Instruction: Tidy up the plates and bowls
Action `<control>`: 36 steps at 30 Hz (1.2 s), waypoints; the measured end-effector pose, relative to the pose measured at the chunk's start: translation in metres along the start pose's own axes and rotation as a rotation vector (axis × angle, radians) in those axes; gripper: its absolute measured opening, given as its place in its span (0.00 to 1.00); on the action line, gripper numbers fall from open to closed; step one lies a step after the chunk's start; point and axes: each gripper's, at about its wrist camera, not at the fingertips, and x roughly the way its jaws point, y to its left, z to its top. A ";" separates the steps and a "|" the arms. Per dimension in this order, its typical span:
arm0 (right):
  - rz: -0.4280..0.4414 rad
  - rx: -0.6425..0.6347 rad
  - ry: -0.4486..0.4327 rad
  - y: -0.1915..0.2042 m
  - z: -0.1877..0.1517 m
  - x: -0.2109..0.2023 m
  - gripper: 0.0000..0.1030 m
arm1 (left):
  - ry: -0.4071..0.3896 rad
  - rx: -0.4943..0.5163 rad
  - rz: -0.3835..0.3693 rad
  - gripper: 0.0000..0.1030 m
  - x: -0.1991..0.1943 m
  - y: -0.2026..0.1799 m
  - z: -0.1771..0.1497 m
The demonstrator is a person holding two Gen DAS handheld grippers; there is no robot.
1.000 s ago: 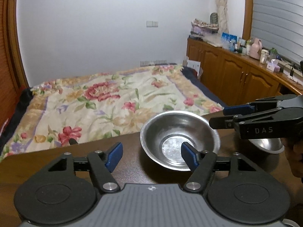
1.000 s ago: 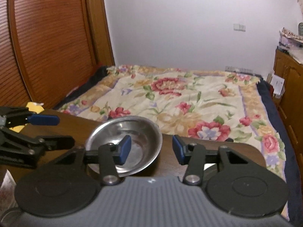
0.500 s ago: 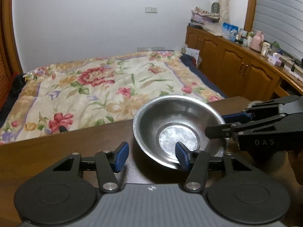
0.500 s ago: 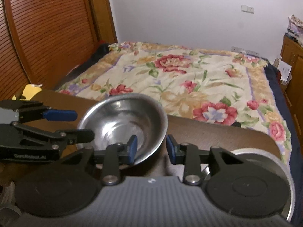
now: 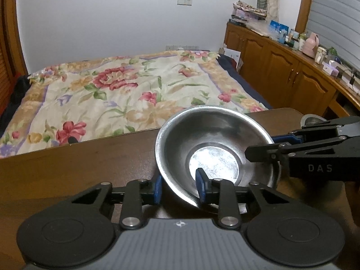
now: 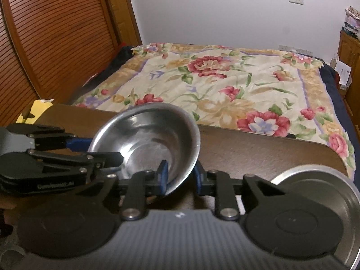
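Note:
A steel bowl (image 5: 213, 148) (image 6: 148, 139) stands on the brown wooden table (image 5: 90, 164) (image 6: 247, 148). My left gripper (image 5: 178, 187) straddles its near wall, one blue pad outside and one inside. The jaws are closing, and the pads touch the wall. My right gripper (image 6: 181, 175) takes the opposite rim the same way, also closing with the wall pinched between its pads. Each gripper shows in the other's view: the right one (image 5: 261, 148) reaches over the bowl's right rim, and the left one (image 6: 105, 150) holds its left rim.
A second steel dish (image 6: 315, 175) (image 5: 310, 120) lies on the table to the right, partly hidden behind the right gripper's body. A yellow item (image 6: 38, 110) sits at the table's far left corner. A flowered bed (image 5: 135, 85) lies beyond the table's far edge, with wooden cabinets (image 5: 281, 72) along the right.
Both grippers came in and down onto the bowl, and their jaws narrowed from wide apart to pinching its wall. The bowl now looms larger in both views.

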 end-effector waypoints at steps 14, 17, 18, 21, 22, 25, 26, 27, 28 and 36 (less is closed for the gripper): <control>0.000 0.020 -0.068 0.009 0.005 -0.034 0.22 | -0.086 0.018 -0.011 0.31 -0.049 -0.009 0.007; -0.002 0.024 -0.079 0.011 0.005 -0.044 0.22 | -0.105 0.029 -0.017 0.31 -0.064 -0.013 0.006; -0.004 0.025 -0.083 0.012 0.006 -0.048 0.22 | -0.112 0.033 -0.019 0.31 -0.069 -0.014 0.006; -0.007 0.025 -0.096 0.015 0.006 -0.061 0.22 | -0.134 0.041 -0.027 0.31 -0.086 -0.018 0.005; -0.008 0.024 -0.101 0.017 0.005 -0.066 0.22 | -0.141 0.044 -0.030 0.31 -0.092 -0.020 0.005; -0.013 0.024 -0.119 0.021 0.005 -0.081 0.22 | -0.162 0.053 -0.036 0.31 -0.109 -0.025 0.003; -0.015 0.024 -0.124 0.023 0.004 -0.086 0.22 | -0.168 0.054 -0.037 0.31 -0.114 -0.027 0.002; -0.017 0.022 -0.129 0.025 0.004 -0.091 0.22 | -0.176 0.053 -0.038 0.31 -0.120 -0.028 0.000; -0.020 0.021 -0.134 0.027 0.002 -0.095 0.22 | -0.185 0.053 -0.037 0.31 -0.125 -0.030 -0.003; -0.017 0.026 -0.149 0.037 -0.016 -0.113 0.22 | -0.217 0.046 -0.049 0.31 -0.157 -0.037 -0.026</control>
